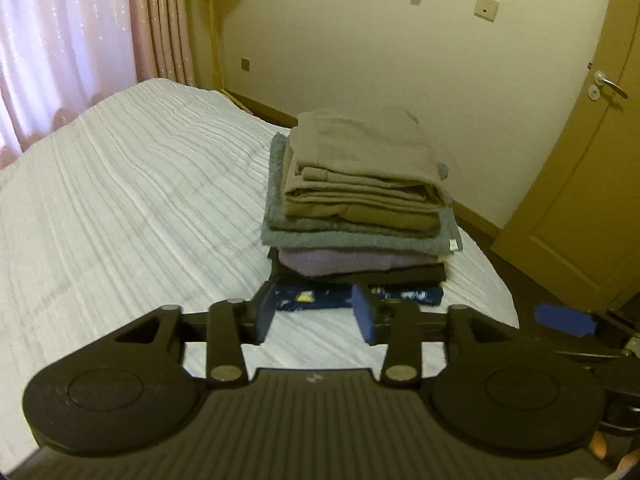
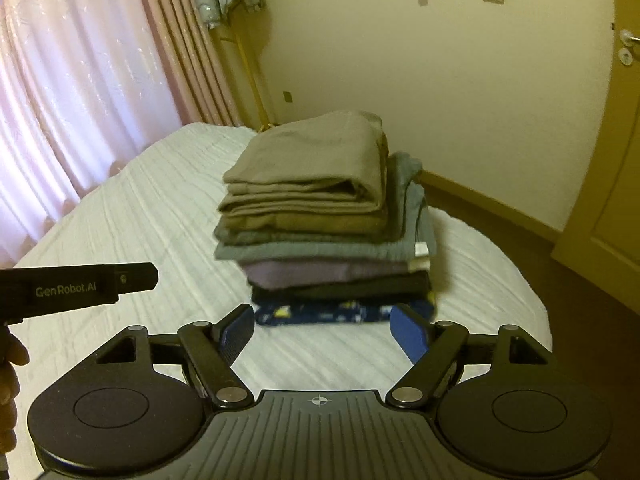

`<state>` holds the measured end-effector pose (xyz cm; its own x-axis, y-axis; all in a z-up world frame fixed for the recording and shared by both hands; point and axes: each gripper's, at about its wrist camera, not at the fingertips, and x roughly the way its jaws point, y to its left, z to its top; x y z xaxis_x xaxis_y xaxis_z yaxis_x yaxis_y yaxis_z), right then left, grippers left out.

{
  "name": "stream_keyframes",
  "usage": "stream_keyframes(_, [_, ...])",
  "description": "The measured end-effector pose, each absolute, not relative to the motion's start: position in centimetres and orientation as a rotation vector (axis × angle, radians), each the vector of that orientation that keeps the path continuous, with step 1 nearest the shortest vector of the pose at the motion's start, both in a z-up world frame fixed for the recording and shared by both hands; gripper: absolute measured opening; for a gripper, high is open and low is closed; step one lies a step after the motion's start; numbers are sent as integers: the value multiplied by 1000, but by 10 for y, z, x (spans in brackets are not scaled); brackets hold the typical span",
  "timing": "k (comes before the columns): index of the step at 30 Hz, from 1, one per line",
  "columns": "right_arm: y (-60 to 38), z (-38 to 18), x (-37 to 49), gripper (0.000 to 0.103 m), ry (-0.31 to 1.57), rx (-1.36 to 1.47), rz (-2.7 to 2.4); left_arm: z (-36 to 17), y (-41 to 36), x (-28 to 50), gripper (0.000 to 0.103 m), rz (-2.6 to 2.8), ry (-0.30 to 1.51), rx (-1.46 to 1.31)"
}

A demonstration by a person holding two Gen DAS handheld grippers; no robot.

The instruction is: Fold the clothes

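We hold our left tool (image 1: 316,312) and right tool (image 2: 322,330) empty, jaws apart, before the folded clothes stack (image 1: 360,200) standing straight ahead on the bed (image 1: 120,200), equally near both.

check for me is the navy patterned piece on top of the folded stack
No, the navy patterned piece lies at the bottom of the stack, and a tan garment is on top.

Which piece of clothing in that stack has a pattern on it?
The navy garment at the very bottom of the pile, lying on the white bedspread. It has small white and yellow prints; every piece above it is plain.
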<state>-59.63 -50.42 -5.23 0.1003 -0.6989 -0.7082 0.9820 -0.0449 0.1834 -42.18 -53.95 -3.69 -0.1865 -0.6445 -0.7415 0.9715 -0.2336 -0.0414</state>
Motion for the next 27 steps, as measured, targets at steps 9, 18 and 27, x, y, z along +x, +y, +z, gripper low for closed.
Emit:
stream_keyframes(9, [-438, -25, -563, 78, 475, 691, -1558, -15, -467, -408, 67, -1696, 533, 734])
stream_keyframes(18, [-391, -15, -561, 78, 369, 734, -1539, -15, -428, -398, 67, -1725, 530, 716])
stream_keyframes(27, [-374, -36, -563, 78, 428, 819, -1547, -50, -414, -406, 67, -1741, 599, 807])
